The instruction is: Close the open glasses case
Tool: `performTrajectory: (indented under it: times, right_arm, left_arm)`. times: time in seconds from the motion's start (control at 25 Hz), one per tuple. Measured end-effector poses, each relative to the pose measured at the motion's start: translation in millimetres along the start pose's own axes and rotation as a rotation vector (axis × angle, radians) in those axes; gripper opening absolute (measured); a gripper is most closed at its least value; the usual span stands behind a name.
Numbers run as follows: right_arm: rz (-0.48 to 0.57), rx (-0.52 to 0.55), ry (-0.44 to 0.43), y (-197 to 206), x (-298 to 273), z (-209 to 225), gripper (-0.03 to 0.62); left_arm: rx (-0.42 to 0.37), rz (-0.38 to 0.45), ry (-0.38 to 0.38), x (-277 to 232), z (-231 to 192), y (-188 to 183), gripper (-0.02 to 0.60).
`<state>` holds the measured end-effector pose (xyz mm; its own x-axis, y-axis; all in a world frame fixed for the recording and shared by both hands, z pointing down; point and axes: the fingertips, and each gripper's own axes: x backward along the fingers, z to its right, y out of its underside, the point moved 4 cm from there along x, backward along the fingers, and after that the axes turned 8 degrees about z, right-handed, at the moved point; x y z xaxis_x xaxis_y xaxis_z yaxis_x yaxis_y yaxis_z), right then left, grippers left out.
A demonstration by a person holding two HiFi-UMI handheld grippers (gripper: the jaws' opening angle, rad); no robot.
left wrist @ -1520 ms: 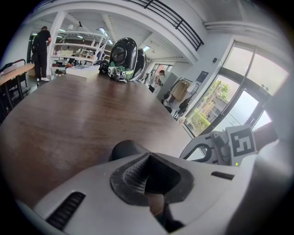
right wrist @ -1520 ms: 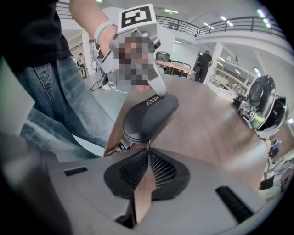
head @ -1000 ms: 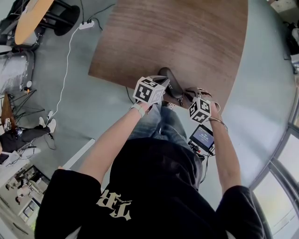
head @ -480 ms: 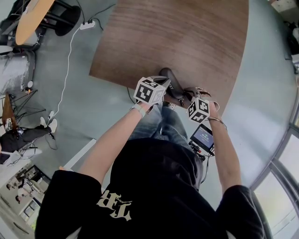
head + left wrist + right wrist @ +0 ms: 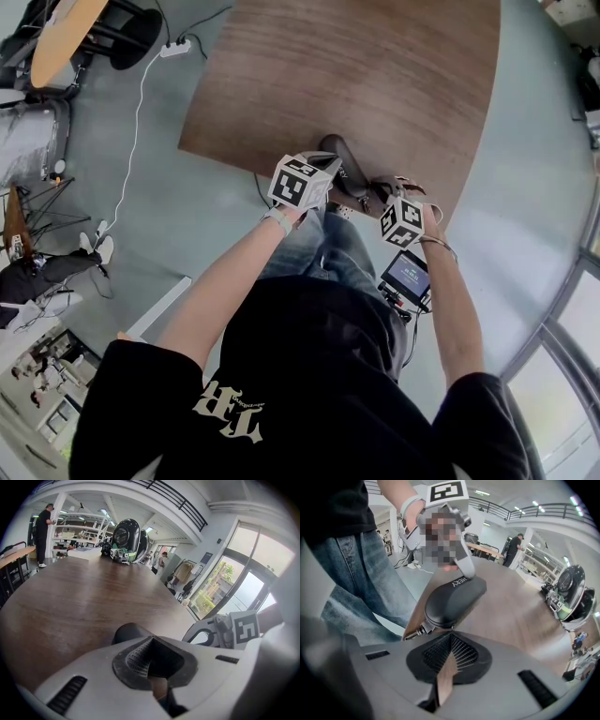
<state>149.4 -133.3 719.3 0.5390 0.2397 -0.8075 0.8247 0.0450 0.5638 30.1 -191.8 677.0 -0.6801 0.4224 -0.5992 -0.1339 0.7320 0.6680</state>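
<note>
The black glasses case (image 5: 454, 599) lies at the near edge of the wooden table (image 5: 375, 84), its lid down over the base. In the head view the case (image 5: 345, 167) shows between the two marker cubes. My left gripper (image 5: 328, 169) is shut and its tips rest on the top of the case at the far end (image 5: 465, 575). In the left gripper view only a dark hump of the case (image 5: 125, 632) shows past the closed jaws (image 5: 152, 638). My right gripper (image 5: 450, 634) is shut on nothing, its tips right at the case's near end.
The table edge (image 5: 412, 620) runs just beside the case, with the person's jeans (image 5: 361, 583) close to it. A small screen (image 5: 406, 277) hangs at the person's waist. Helmets and boxes (image 5: 126, 538) stand at the table's far end.
</note>
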Motion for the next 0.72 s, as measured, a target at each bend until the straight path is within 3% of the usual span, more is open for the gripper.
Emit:
performTrajectory:
  times: [0.72]
  right_arm:
    - [-0.008, 0.023, -0.053, -7.8, 2.8, -25.8, -0.014]
  left_arm:
    - [-0.015, 0.029, -0.024, -1.2, -2.0, 1.8, -0.002]
